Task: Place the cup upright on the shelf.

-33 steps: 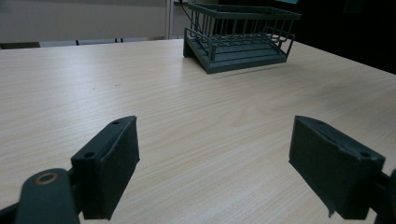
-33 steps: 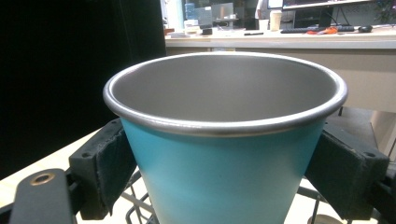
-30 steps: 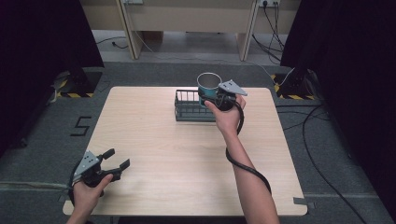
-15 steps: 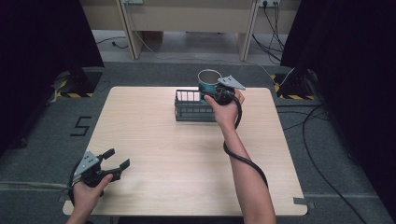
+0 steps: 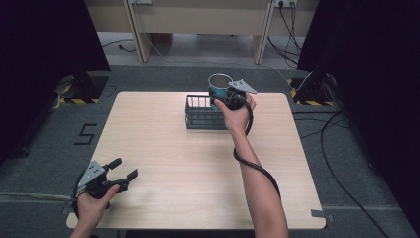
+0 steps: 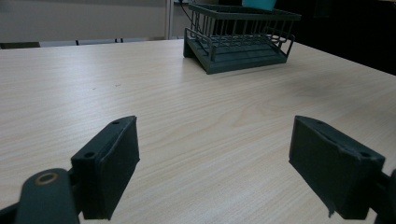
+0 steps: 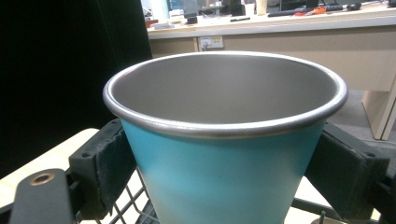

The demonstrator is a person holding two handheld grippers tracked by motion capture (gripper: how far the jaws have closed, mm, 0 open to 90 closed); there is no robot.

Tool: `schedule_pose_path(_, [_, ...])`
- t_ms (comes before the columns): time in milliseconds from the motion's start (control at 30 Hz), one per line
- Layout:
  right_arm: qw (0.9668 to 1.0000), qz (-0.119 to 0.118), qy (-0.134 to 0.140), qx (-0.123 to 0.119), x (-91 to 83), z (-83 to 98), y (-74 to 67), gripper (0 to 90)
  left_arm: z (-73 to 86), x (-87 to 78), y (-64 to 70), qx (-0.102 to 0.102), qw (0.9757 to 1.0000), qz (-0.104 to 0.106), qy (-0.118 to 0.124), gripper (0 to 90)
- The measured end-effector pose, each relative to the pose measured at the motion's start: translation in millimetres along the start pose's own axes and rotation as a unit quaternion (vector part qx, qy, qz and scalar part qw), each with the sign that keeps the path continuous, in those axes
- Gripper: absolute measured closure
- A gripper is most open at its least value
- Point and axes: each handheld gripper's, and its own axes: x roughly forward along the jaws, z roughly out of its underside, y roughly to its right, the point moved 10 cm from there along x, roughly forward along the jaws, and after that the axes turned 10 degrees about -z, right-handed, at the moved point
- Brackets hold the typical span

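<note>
Right hand-held gripper (image 5: pixel 225 97) clamped the teal cup (image 7: pixel 224 154) upright, wire rack (image 5: pixel 204 113) just below it; left hand-held gripper (image 5: pixel 121 169) sat jaws apart over bare worktop (image 5: pixel 188 163).

High view: fixed overhead on the person's side, looking forward and down across the whole table (image 5: pixel 198 163), the wire rack (image 5: pixel 204 113) far from the lens. Left gripper view: low over the tabletop, facing the wire rack from well away. Right gripper view: directly above the rack, very close. All three views share the rack.
</note>
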Motion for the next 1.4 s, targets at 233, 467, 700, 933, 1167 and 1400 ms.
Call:
schedule_pose_path(233, [1.0, 0.003, -0.006, 0.003, 4.5, 5.8, 1.2, 15.6, 0.0, 0.0, 0.1, 0.0, 1.0, 0.0, 0.0, 15.4])
schedule_pose_path(467, [0.9999, 0.006, -0.014, 0.002, 9.4, 12.5, 1.5, 15.5, 0.0, -0.2, 0.0, 0.0, 1.0, 0.001, 0.0, 15.5])
schedule_pose_path(700, [0.9997, 0.011, -0.022, 0.003, 13.8, 19.5, 1.9, 15.5, -0.3, -0.6, -0.1, 0.0, 1.0, 0.001, 0.001, 15.5])
schedule_pose_path(933, [0.9995, 0.016, -0.028, 0.005, 17.1, 26.0, 3.9, 15.5, -0.4, -0.7, 0.0, 0.0, 1.0, 0.002, 0.001, 15.5])
schedule_pose_path(1167, [0.999, 0.018, -0.04, 0.0, 18.8, 33.7, 3.9, 15.4, -0.4, -0.7, 0.1, -0.001, 1.0, 0.002, 0.001, 15.5])
schedule_pose_path(1400, [0.9985, 0.022, -0.051, 0.003, 19.6, 42.6, 5.6, 15.3, -0.6, -0.8, 0.0, -0.001, 1.0, 0.001, 0.002, 15.4])
